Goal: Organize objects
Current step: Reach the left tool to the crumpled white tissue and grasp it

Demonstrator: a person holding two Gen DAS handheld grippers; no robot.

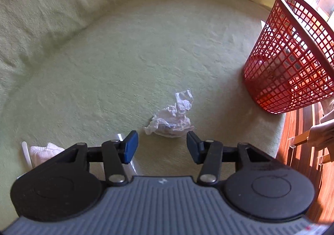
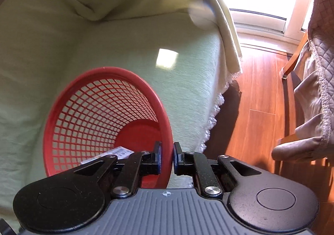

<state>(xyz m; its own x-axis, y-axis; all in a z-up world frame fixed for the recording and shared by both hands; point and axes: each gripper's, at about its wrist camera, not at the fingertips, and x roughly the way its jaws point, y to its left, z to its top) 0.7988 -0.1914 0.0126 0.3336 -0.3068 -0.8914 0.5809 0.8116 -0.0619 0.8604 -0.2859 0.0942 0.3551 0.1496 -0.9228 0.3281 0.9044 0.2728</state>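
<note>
While the right gripper (image 2: 167, 158) pinches the near rim of the red mesh basket (image 2: 100, 122), one pad inside the wall and one outside, the left gripper (image 1: 162, 147) hangs with its jaws spread and nothing between them, pointing down at a crumpled white tissue (image 1: 172, 119). That tissue lies on the pale green bed cover (image 1: 125, 57), just beyond the blue pads (image 1: 131, 147) and roughly centred between them, well apart from the basket standing tilted near the bed's edge. It looks feather-light and soft, so it should crush rather than resist; a pinch across its bunched lower mass seems safer than catching the thin upstanding peak, which could tear or slip free. Another small white cloth-like piece (image 1: 47, 150) and a pale stick (image 1: 27, 154) sit half hidden behind the left finger linkage. Inside the basket a labelled packet (image 2: 117, 153) rests at the bottom.
</note>
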